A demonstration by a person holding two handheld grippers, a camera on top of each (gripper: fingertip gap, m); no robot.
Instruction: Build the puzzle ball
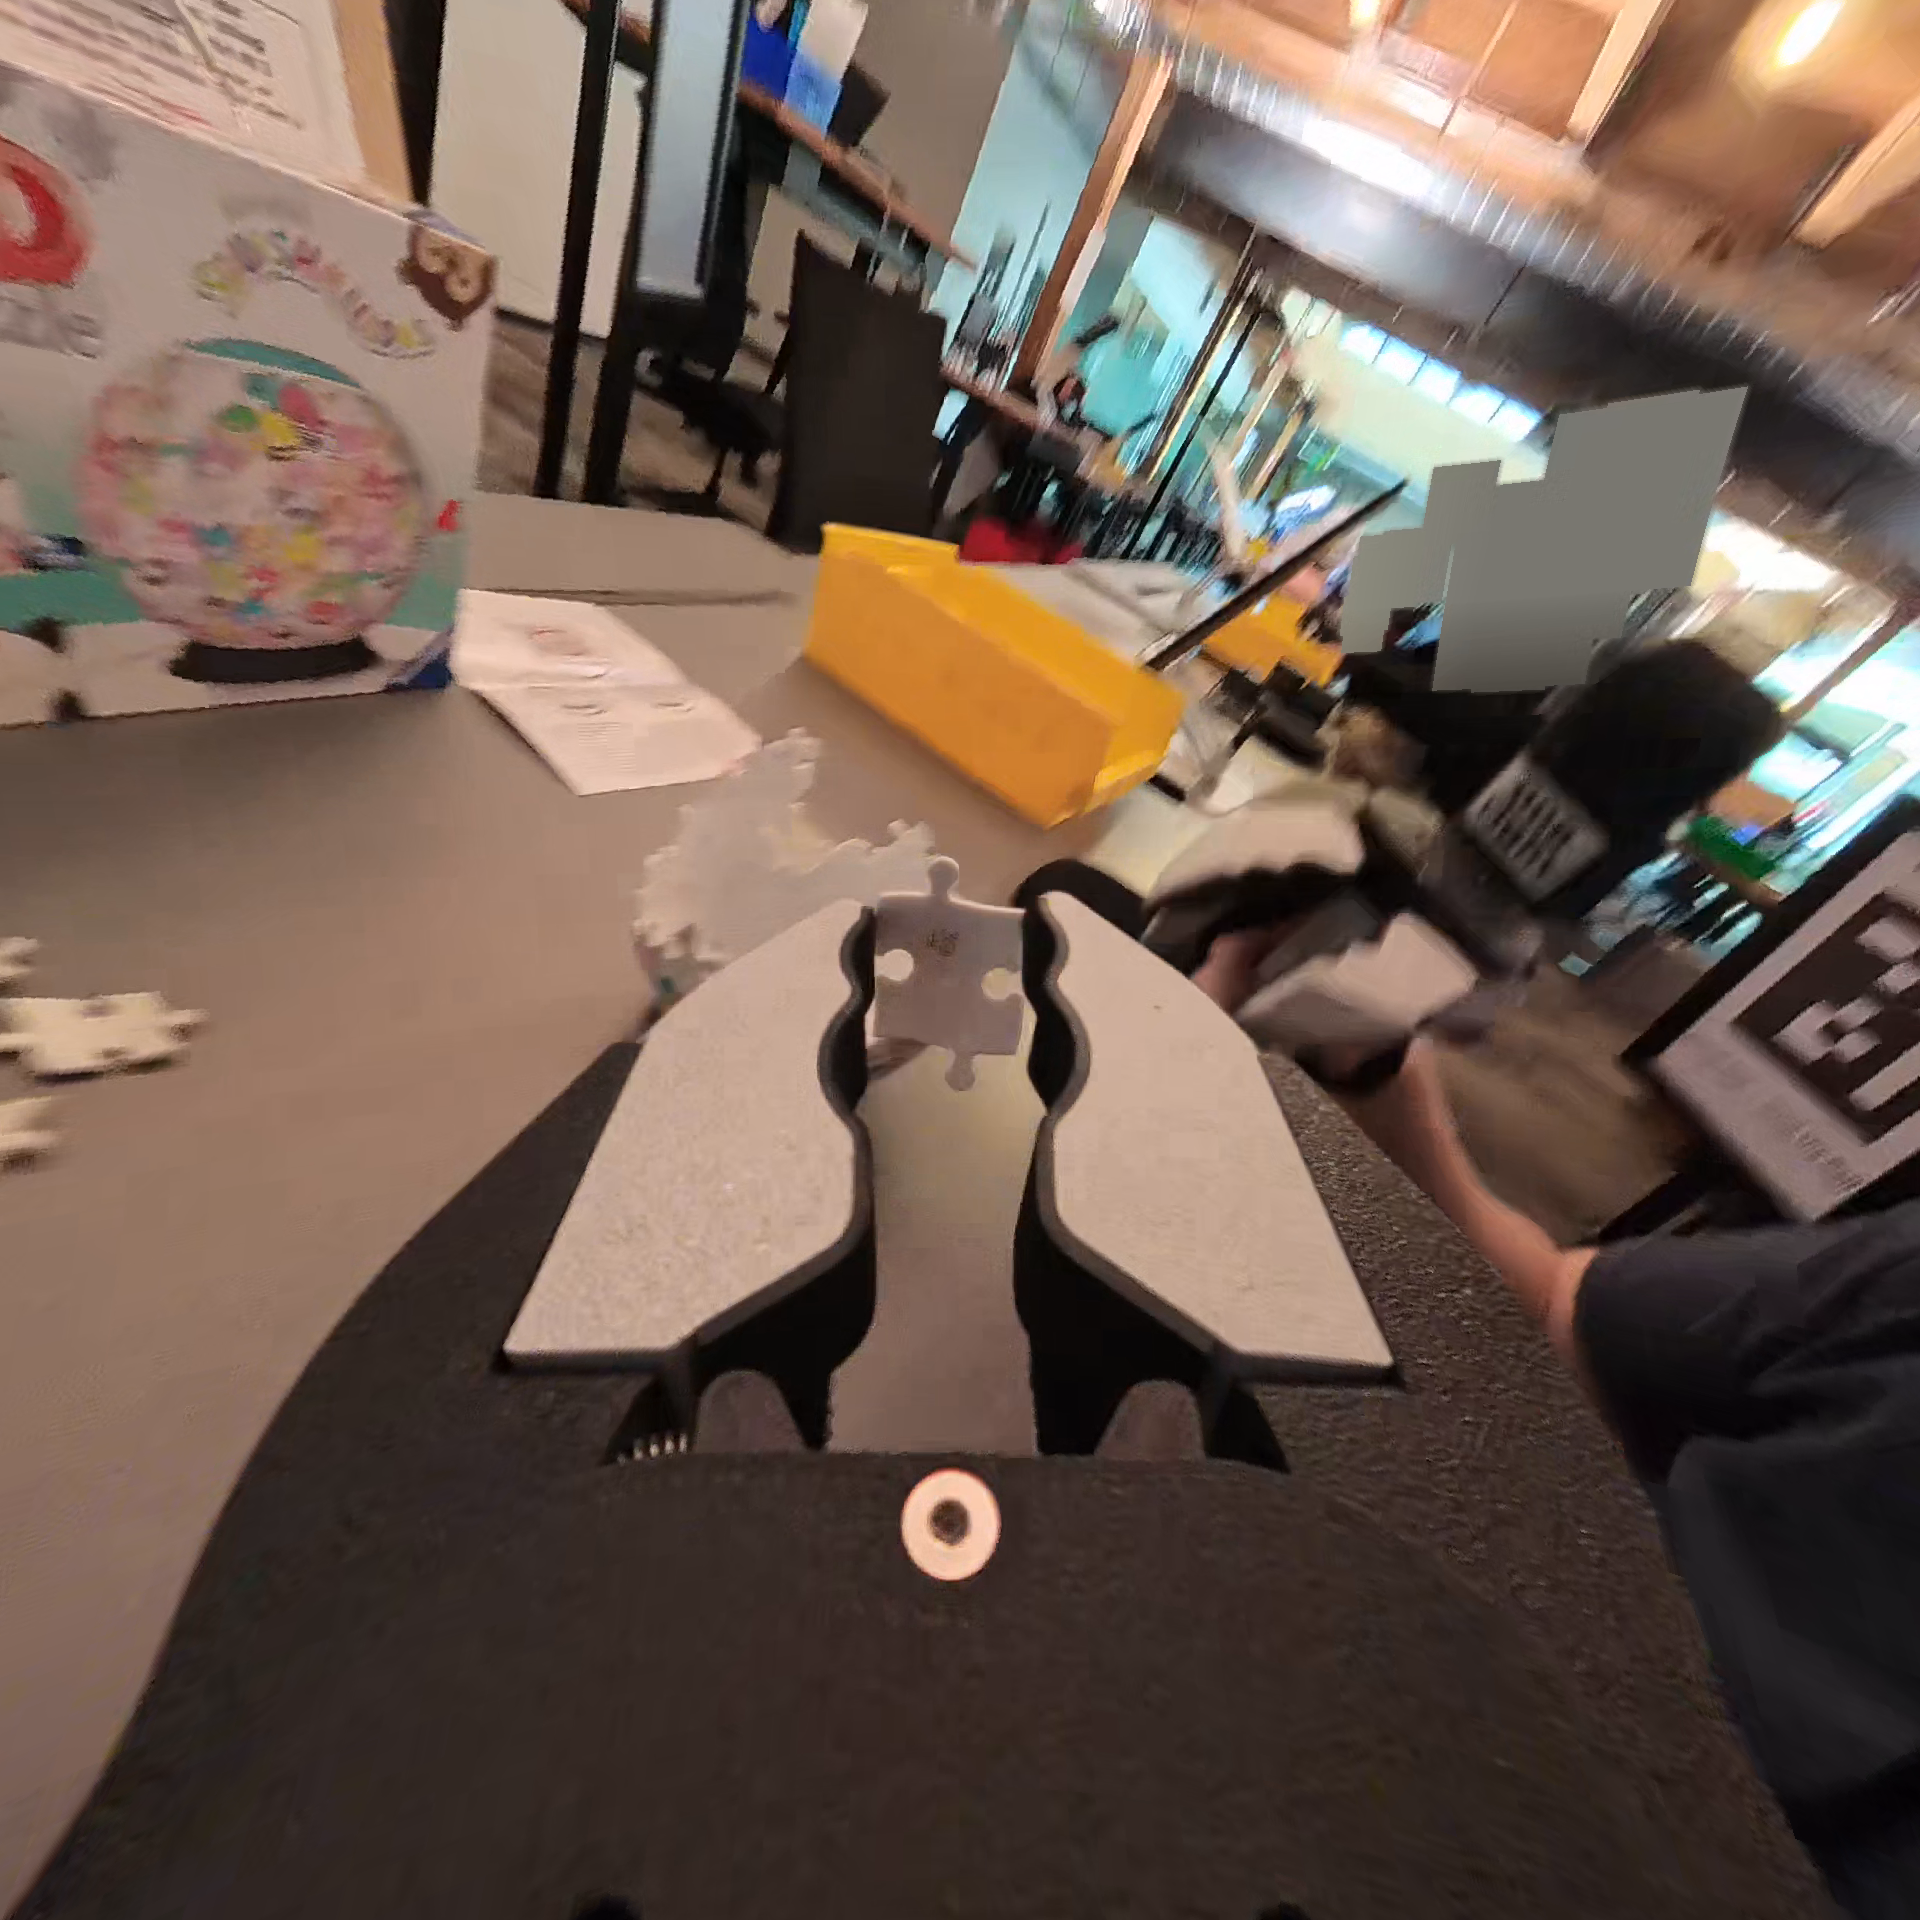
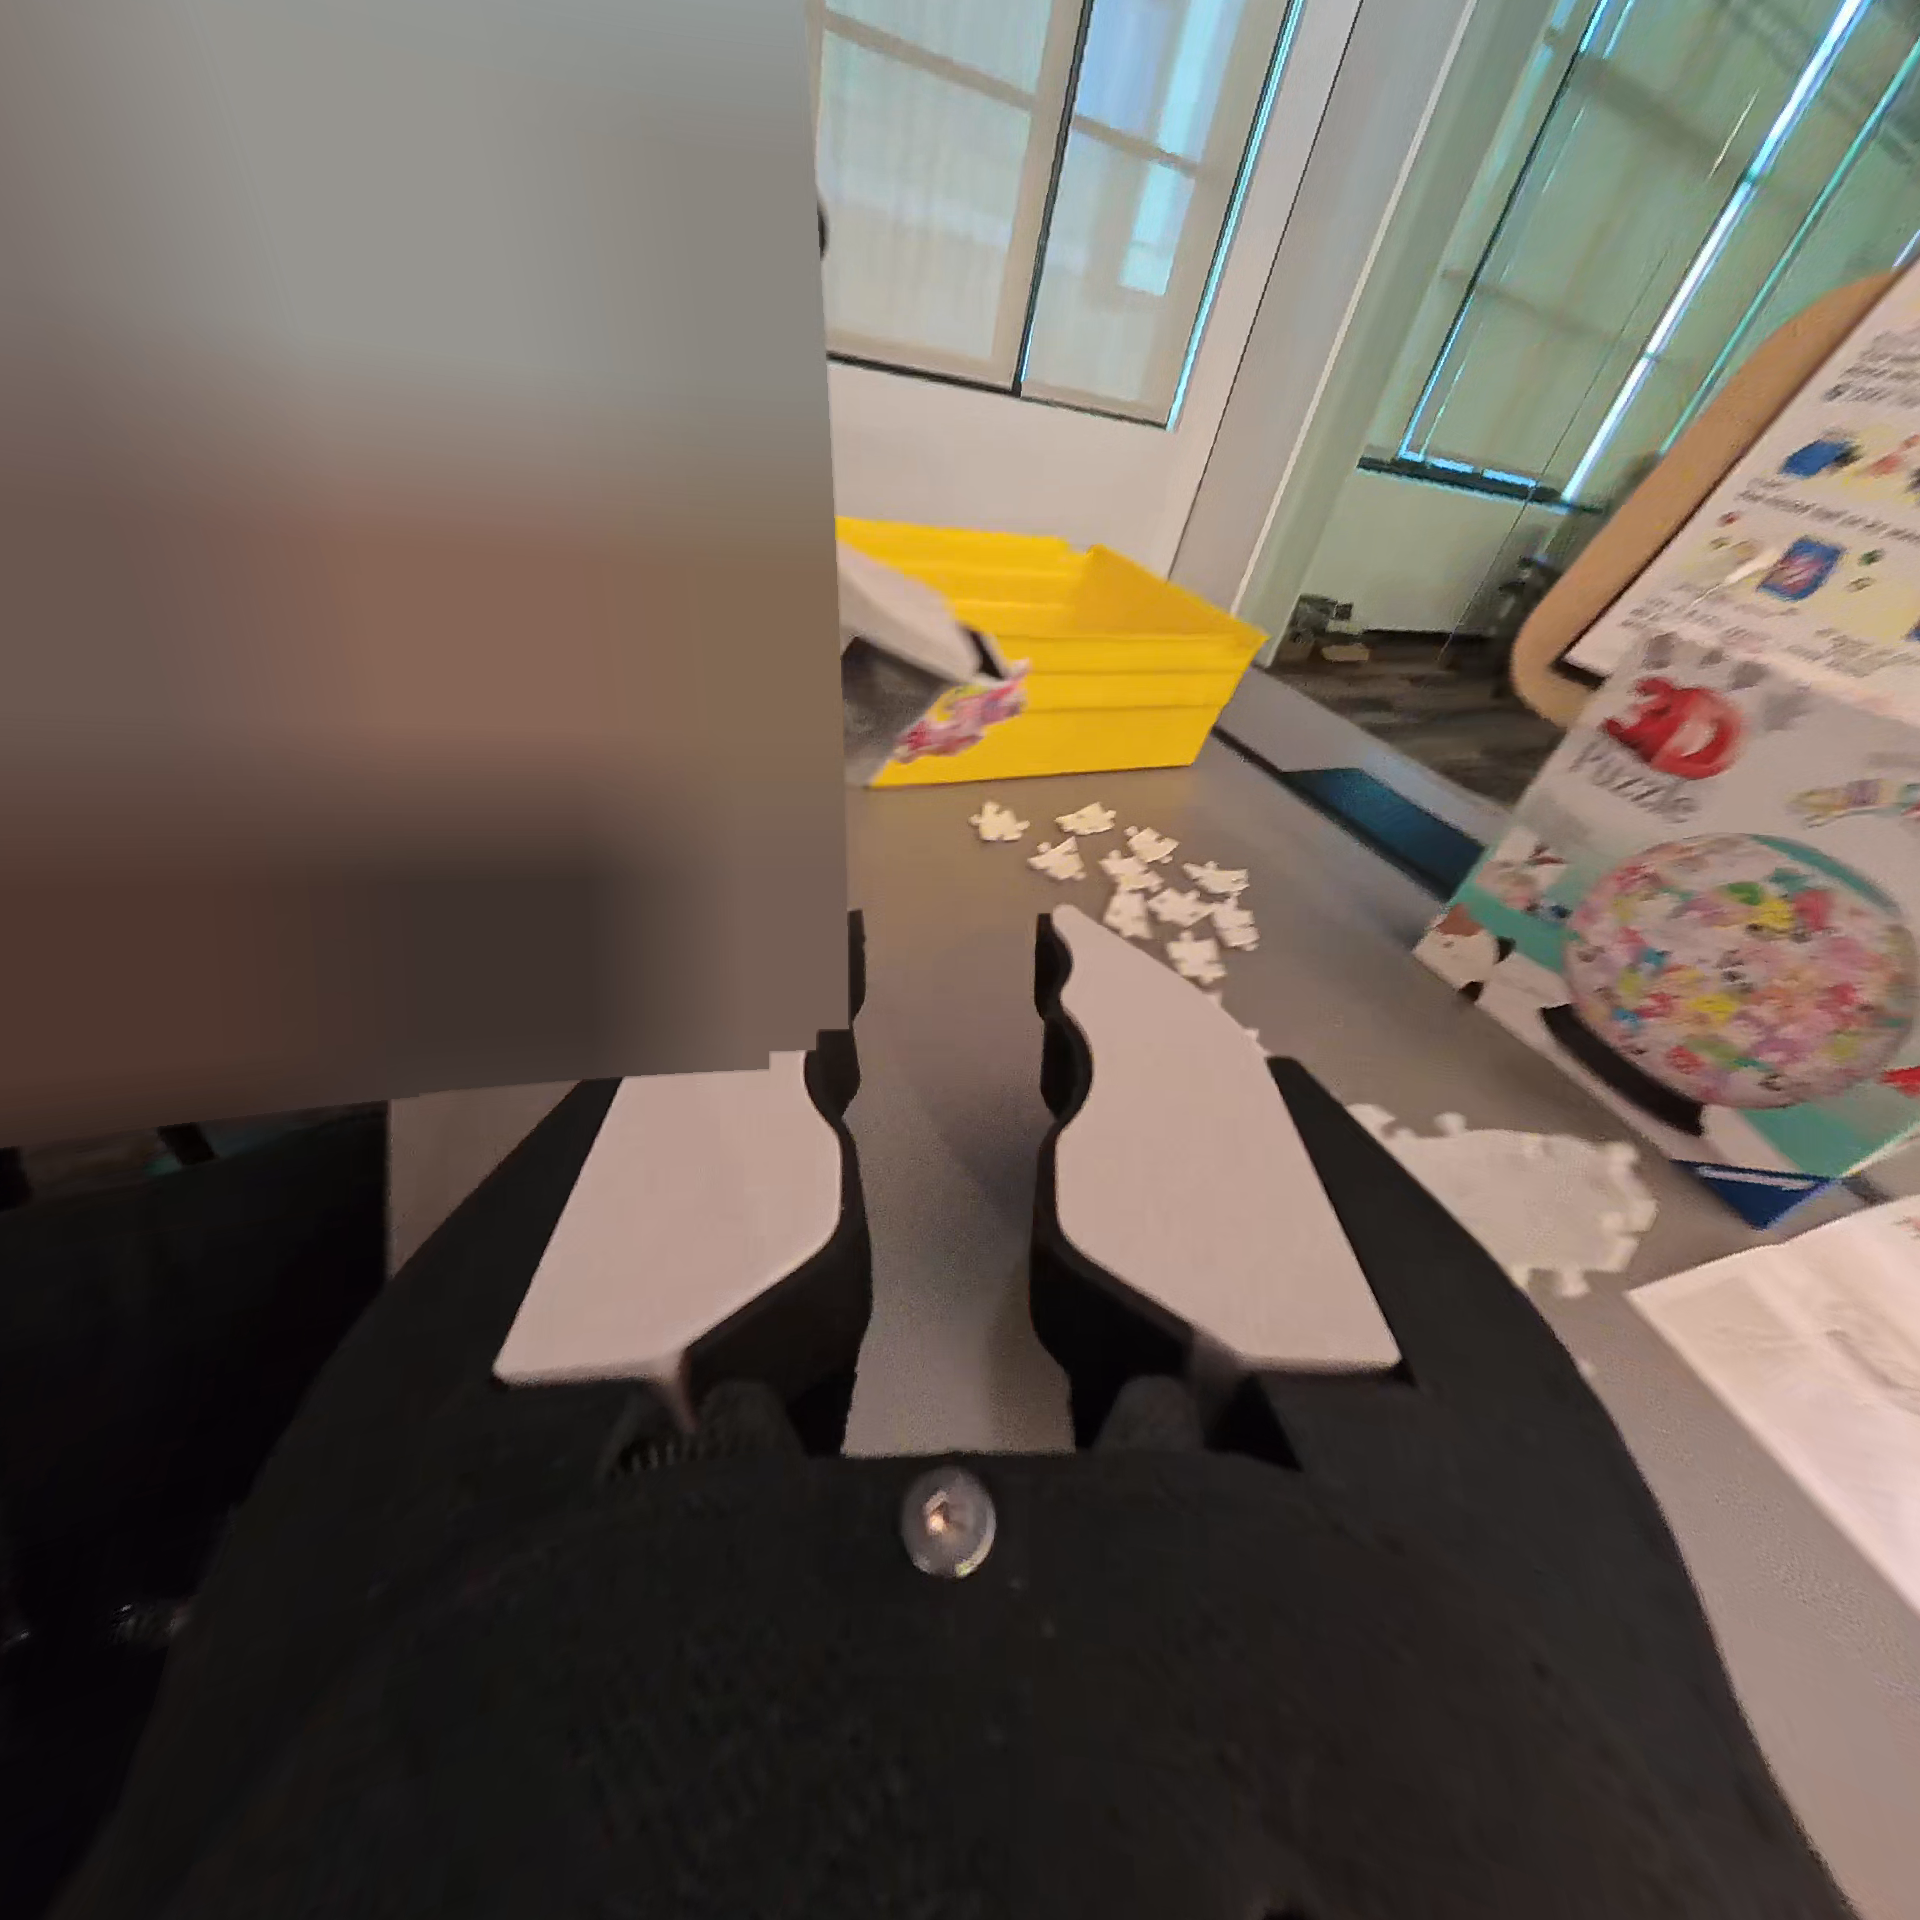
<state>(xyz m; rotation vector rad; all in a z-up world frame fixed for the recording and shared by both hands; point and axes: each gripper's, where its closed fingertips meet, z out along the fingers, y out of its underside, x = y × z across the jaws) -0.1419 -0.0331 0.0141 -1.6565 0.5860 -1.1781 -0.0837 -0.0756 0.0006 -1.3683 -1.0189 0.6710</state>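
Bright daylight from windows (image 2: 1049, 208), motion blur throughout — edges warped, backgrounds smeared

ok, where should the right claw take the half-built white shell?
Probably its jagged upper rim, coming from above: the half-built shell looks like a thin curved wall on the table, so the open right claw can straddle it. The left claw holds a puzzle piece.

box (image 1: 223, 499): on table (image 1: 312, 1039), far left
leaflet (image 1: 603, 691): right of box
bin (image 1: 987, 675): right of leaflet
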